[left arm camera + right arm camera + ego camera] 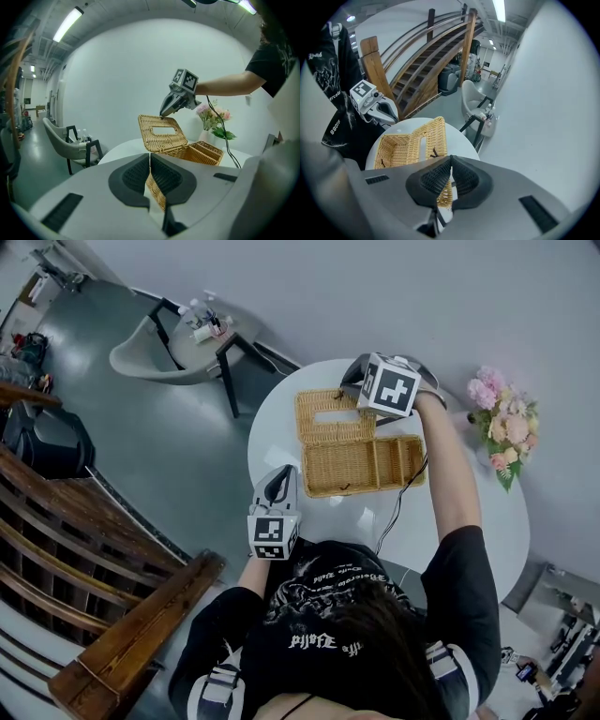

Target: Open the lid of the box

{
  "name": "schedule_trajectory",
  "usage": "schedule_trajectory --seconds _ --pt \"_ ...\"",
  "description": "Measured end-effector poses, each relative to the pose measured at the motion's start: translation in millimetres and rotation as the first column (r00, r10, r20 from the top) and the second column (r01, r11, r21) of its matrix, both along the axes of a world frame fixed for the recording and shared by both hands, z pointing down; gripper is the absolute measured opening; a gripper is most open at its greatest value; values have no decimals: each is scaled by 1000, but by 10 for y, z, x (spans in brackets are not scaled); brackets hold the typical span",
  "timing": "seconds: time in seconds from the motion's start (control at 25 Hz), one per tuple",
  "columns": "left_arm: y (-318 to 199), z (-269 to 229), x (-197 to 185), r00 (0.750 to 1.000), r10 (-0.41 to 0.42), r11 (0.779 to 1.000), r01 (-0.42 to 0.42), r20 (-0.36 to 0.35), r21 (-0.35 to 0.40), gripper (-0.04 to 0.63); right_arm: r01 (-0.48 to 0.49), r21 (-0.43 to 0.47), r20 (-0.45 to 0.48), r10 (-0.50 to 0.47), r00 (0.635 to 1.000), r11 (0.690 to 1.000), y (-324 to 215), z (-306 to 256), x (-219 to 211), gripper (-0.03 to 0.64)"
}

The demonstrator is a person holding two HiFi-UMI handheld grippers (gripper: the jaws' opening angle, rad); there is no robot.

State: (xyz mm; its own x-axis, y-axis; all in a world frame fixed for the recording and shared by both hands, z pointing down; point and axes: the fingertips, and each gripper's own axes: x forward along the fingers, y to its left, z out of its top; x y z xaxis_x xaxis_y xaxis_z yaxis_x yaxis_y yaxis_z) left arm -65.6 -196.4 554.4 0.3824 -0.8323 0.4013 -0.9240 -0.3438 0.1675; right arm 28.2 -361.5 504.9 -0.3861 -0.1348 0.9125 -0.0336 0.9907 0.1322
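Stairs (84, 549) of dark wood rise well to the left of the box (361, 465), and a pale chair (141, 357) stands beyond it on the same side. The box is an open rectangular wicker basket sitting near the middle of a round white table (281, 432). A person (347, 615) in a black T-shirt leans over the table on the near side of the box. The shirt carries white stylised lettering that cannot be read with certainty.

The lid (328, 416), wicker with a long slot cut in it, is swung up and back along the box's far side. The right gripper (351, 393) reaches over the box, its jaws clamped on the lid's free edge. The left gripper (292, 474) sits at the box's near left corner, its jaws closed with a strip of the box's wicker wall between the pads. Each gripper bears a cube of black-and-white square markers, with no words. Pink flowers (506, 427) stand to the right of the box, and a black cable (398, 502) trails past its near right corner.
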Motion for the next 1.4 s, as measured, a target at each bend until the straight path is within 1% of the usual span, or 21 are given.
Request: schedule_trajectory --seconds 0.28,0.64,0.92,1.08,1.2,1.4 --pt "-82 62 25 1000 10 1000 -10 1 -12 26 -52 -71 45 55 997 996 -115 138 8 34" --pt "-223 86 30 1000 27 999 -27 -6 -25 26 -59 -122 11 61 998 991 -246 363 -1 34" --pt "-295 149 -21 1000 24 999 -24 3 -36 26 -63 -168 25 68 997 984 -311 523 -52 34" --pt "-320 163 -29 1000 28 999 -28 5 -42 26 -82 -187 -10 82 997 979 -377 652 7 34" --pt "-348 173 -42 1000 27 999 -26 5 -45 26 -80 -193 -26 76 997 978 -408 733 -3 34" --pt "-332 196 -41 1000 26 998 -26 6 -57 26 -92 -233 -33 87 996 968 -399 897 11 34"
